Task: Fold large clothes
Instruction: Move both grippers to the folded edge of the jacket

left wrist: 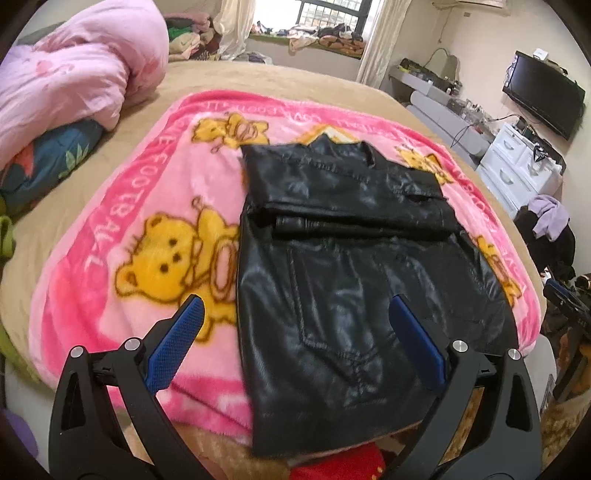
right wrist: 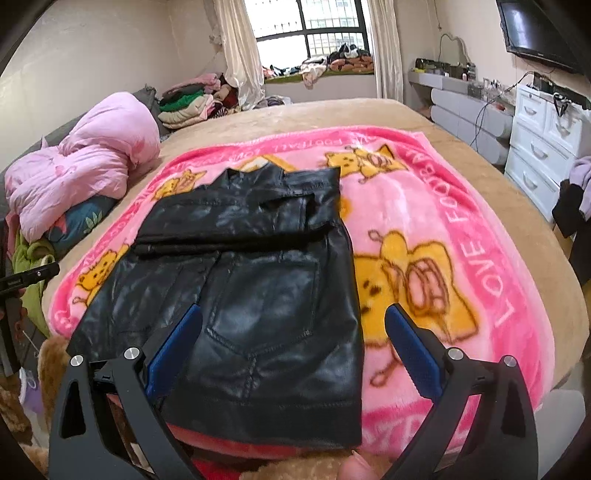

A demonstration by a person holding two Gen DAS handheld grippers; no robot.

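A black leather jacket (left wrist: 354, 266) (right wrist: 251, 295) lies back-up on a pink bear-print blanket (left wrist: 147, 206) (right wrist: 443, 229) spread over the bed (left wrist: 258, 77) (right wrist: 332, 114). Its hem reaches the bed's near edge and its collar points toward the far edge. A sleeve is folded flat across its upper back.

The left gripper (left wrist: 295, 317) hovers above the jacket's hem at the near edge, jaws spread wide and holding nothing. The right gripper (right wrist: 295, 325) hangs likewise over the hem, jaws apart and empty.

A bunched pink quilt (left wrist: 74, 74) (right wrist: 85, 166) sits near the bed's far left corner. White drawers (left wrist: 517, 166) (right wrist: 543, 147) stand beyond the bed's right edge, with a dark television (left wrist: 543, 92) (right wrist: 535, 29) on the wall above them.
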